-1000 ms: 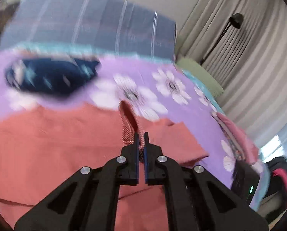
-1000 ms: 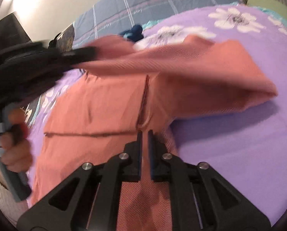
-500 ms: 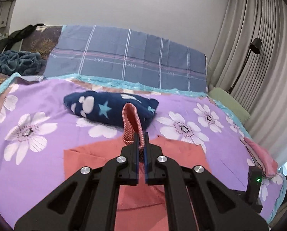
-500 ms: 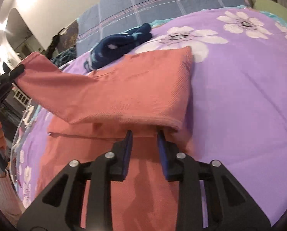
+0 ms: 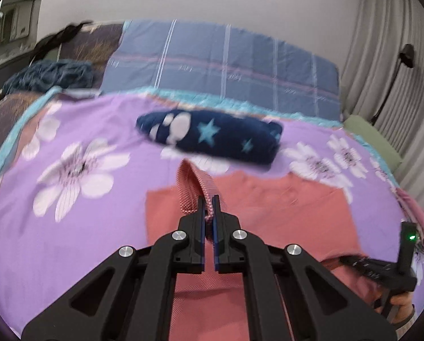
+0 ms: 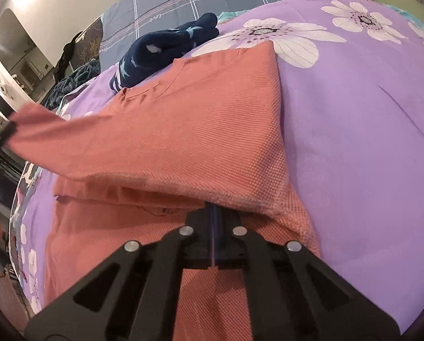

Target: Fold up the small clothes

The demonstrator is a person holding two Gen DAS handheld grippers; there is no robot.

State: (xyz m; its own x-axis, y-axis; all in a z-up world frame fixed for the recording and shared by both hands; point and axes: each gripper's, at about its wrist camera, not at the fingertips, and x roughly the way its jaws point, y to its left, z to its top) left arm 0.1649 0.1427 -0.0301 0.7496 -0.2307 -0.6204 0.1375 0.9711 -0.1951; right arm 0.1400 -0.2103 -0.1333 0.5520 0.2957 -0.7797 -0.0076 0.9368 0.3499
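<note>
Left gripper [image 5: 209, 207]: black, rising from 6 o'clock to the centre, jaws nearly together and pinching a fold of coral fabric.
Coral garment [image 5: 283, 207]: lies flat on the bed from the centre toward 4 o'clock; a loop of it stands up above the fingertips.
Bedspread [image 5: 78, 216]: purple with large white flowers, filling the middle of the view.
Navy bundle [image 5: 212, 135]: dark blue cloth with pale stars, at 12 o'clock, just beyond the garment.
Pillow [image 5: 220, 65]: blue-grey plaid, behind the bundle.
Right gripper [image 5: 388, 272]: black handle with a green light at 4 o'clock; jaws not visible.
Curtain [image 5: 388, 42]: pale pleats at 2 o'clock.
</note>
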